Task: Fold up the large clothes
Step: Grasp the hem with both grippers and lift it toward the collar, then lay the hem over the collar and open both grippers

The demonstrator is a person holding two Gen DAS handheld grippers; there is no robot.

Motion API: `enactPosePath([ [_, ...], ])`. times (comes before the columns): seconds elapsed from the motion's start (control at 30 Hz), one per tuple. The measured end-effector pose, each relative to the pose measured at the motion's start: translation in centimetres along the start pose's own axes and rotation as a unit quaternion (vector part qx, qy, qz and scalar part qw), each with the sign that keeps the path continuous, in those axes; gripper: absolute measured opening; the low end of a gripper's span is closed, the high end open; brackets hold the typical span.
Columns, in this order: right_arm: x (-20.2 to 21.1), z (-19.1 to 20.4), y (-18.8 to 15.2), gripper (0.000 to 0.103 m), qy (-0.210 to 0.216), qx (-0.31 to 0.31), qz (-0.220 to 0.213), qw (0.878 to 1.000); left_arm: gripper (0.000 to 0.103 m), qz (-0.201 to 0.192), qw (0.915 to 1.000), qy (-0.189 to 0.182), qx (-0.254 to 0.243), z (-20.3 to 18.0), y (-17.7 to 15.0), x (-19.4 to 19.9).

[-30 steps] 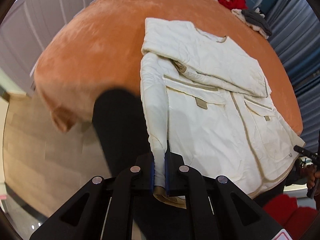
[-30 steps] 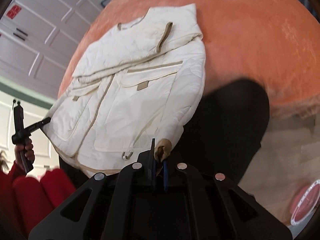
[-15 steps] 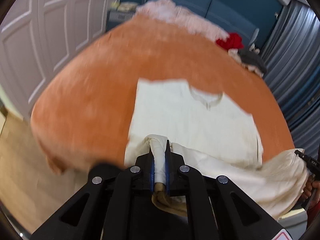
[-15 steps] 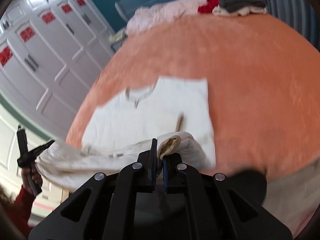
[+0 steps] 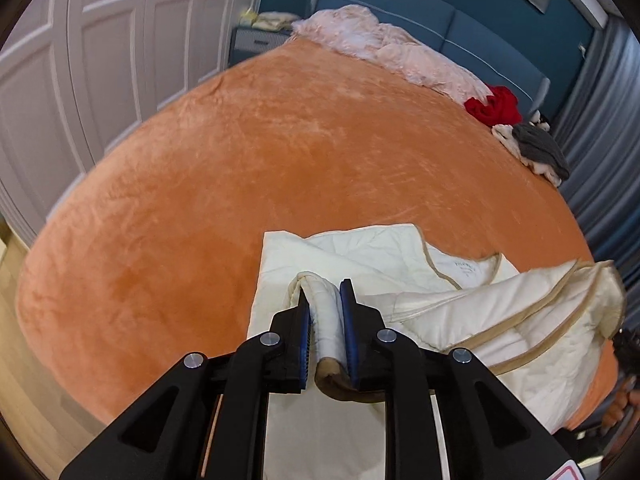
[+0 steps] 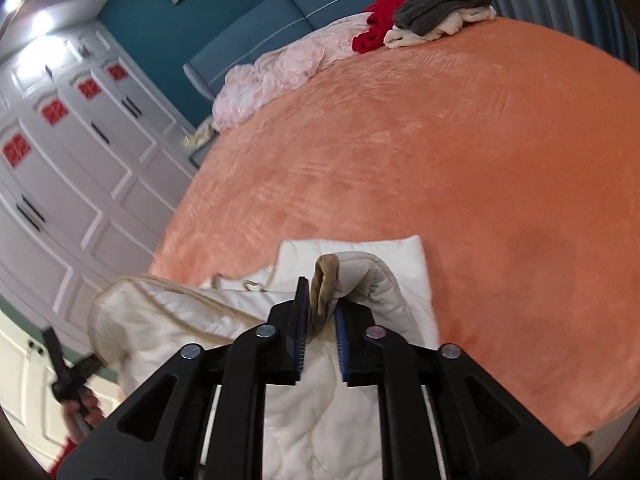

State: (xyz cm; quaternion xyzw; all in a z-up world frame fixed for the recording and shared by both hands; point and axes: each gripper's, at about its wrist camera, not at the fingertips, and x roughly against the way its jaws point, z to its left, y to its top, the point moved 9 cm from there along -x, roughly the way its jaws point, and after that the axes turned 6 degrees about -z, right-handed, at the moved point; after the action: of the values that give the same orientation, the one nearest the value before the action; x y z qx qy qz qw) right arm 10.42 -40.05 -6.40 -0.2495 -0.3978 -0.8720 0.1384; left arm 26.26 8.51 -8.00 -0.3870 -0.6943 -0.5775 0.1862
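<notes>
A cream quilted jacket with tan trim lies folded over at the near edge of an orange bed. My left gripper is shut on the jacket's bottom hem corner, held over the jacket's upper part. My right gripper is shut on the other hem corner, a tan-edged fold, above the jacket. The lifted lower half sags between the two grippers.
A pink quilt, a red garment and a grey and white clothes pile lie at the bed's far end. White wardrobe doors stand to the left. Grey curtains hang to the right.
Both grippers lifted the jacket's bottom hem and carried it forward over the collar end, folding the jacket in half. Both stayed shut on the hem.
</notes>
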Motion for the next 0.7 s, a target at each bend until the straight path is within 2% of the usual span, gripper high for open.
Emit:
enactPosePath([
  [0.07,0.3,0.2,0.6,0.02,0.014,-0.013,-0.013,1.0,0.019,0.001,1.0,-0.007,0.006,0.4,0.5,-0.1],
  [0.1,0.7,0.3,1.0,0.027,0.02,-0.018,-0.024,0.999,0.019,-0.003,0.9999,-0.01,0.006,0.3,0.7,0.1],
  [0.13,1.0,0.3,1.4,0.041,0.022,-0.02,-0.033,0.999,0.02,-0.011,0.9998,-0.014,0.009,0.3,1.1,0.6],
  [0.17,1.8,0.3,1.9,0.049,0.023,-0.021,-0.052,0.998,0.034,-0.033,0.9994,-0.006,0.01,0.7,1.8,1.4],
  [0.2,2.4,0.3,2.4,0.056,0.022,-0.022,-0.068,0.997,0.045,-0.075,0.9968,0.026,0.01,1.7,2.9,2.8],
  [0.23,3.1,0.2,2.8,0.057,0.022,-0.022,-0.082,0.996,0.066,-0.108,0.9931,0.043,0.016,2.3,3.9,3.9],
  [0.27,3.2,0.3,3.0,0.057,0.02,-0.02,-0.081,0.996,0.068,-0.133,0.9901,0.038,0.026,2.9,4.8,4.9],
  [0.3,3.1,0.3,3.0,0.057,0.015,-0.015,-0.076,0.997,0.068,-0.135,0.9899,0.031,0.03,3.1,5.3,5.2],
  [0.4,1.8,0.0,2.3,0.058,-0.006,0.007,-0.057,0.998,0.068,-0.117,0.9922,0.034,0.026,3.7,6.0,4.6],
  [0.43,1.0,-0.1,1.8,0.062,-0.013,0.013,-0.044,0.999,0.068,-0.109,0.9933,0.034,0.018,3.4,5.8,4.2],
  [0.6,-3.1,-0.6,-0.6,0.063,-0.051,0.057,0.013,0.997,0.068,-0.001,0.9996,0.005,-0.028,0.5,2.1,-1.8],
  [0.7,-5.4,-1.0,-1.6,0.063,-0.076,0.088,0.039,0.992,0.068,0.044,0.9987,0.005,-0.023,0.1,0.1,-5.0],
])
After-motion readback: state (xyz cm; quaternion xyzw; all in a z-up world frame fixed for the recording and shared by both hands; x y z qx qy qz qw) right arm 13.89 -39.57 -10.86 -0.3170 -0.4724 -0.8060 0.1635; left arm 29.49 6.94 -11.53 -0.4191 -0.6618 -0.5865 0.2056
